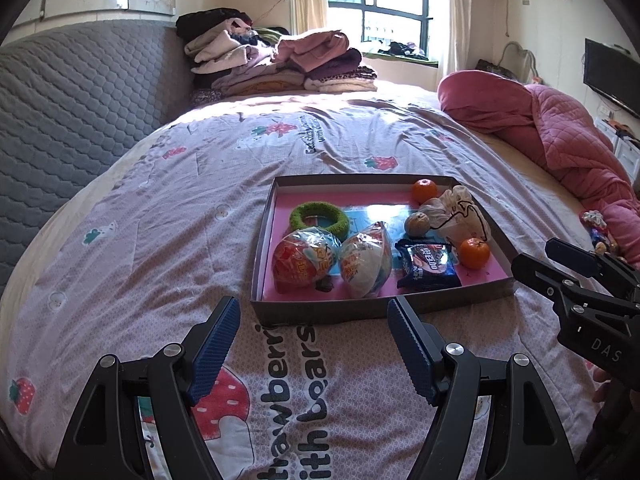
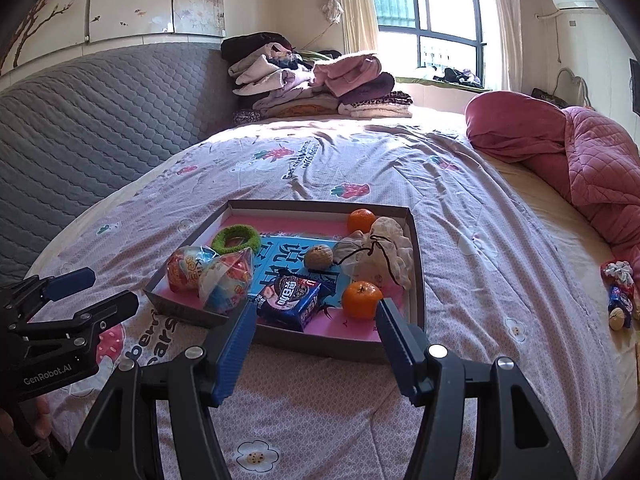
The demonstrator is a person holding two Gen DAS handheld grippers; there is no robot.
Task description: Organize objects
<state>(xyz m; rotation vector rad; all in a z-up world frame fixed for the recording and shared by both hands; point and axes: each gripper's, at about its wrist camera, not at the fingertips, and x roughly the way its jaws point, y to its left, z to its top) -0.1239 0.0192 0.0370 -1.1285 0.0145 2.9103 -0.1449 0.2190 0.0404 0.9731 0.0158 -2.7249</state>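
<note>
A shallow cardboard box with a pink floor lies on the bed. In it are two wrapped toy eggs, a green ring, a dark Oreo pack, two oranges, a walnut and a white drawstring pouch. My left gripper is open and empty just before the box's near edge. My right gripper is open and empty over the near right corner.
Loose small items lie on the bed to the right of the box. A pink quilt is bunched at the right. Folded clothes are stacked at the far end. A grey padded headboard runs along the left.
</note>
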